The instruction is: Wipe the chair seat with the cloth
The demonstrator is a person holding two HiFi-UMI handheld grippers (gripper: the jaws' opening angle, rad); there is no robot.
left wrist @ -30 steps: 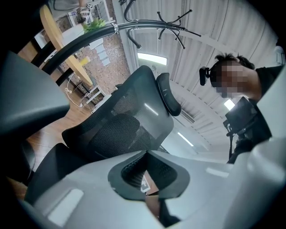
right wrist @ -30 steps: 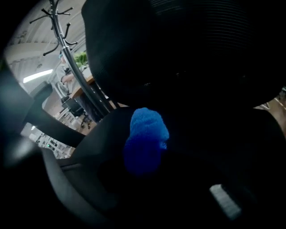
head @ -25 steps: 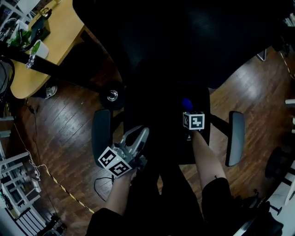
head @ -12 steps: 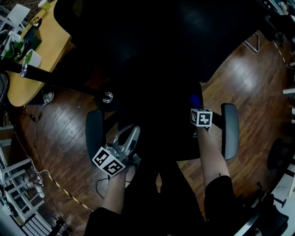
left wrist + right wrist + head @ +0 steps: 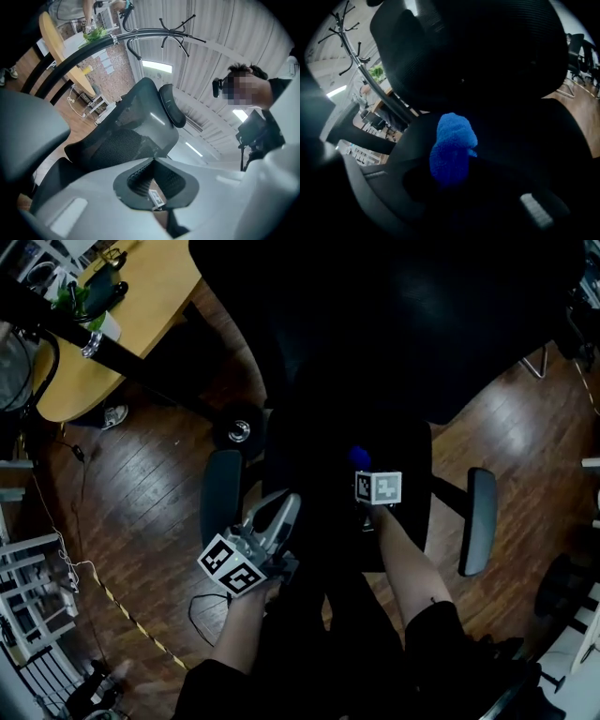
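The black chair seat [image 5: 314,479] fills the middle of the head view, below its tall backrest [image 5: 403,324]. My right gripper [image 5: 362,468] is over the seat's middle, shut on a blue cloth [image 5: 357,457]. In the right gripper view the bunched cloth [image 5: 452,147] sticks out from between the dark jaws [image 5: 450,183], with the seat [image 5: 548,136] and backrest [image 5: 478,51] behind it. My left gripper [image 5: 284,506] hovers by the seat's front left, jaws together with nothing held. Its own view [image 5: 153,159] looks up at the mesh backrest [image 5: 119,138].
Grey armrests flank the seat, left [image 5: 222,507] and right [image 5: 479,519]. A round wooden desk [image 5: 131,320] stands at the back left on a dark plank floor [image 5: 141,493]. A chair caster [image 5: 239,430] shows beside the seat. A coat stand [image 5: 173,26] and the person [image 5: 276,108] appear above.
My right gripper with the blue cloth has slid left across the seat, away from the right armrest. The left gripper has stayed near the left armrest. The head view shifted.
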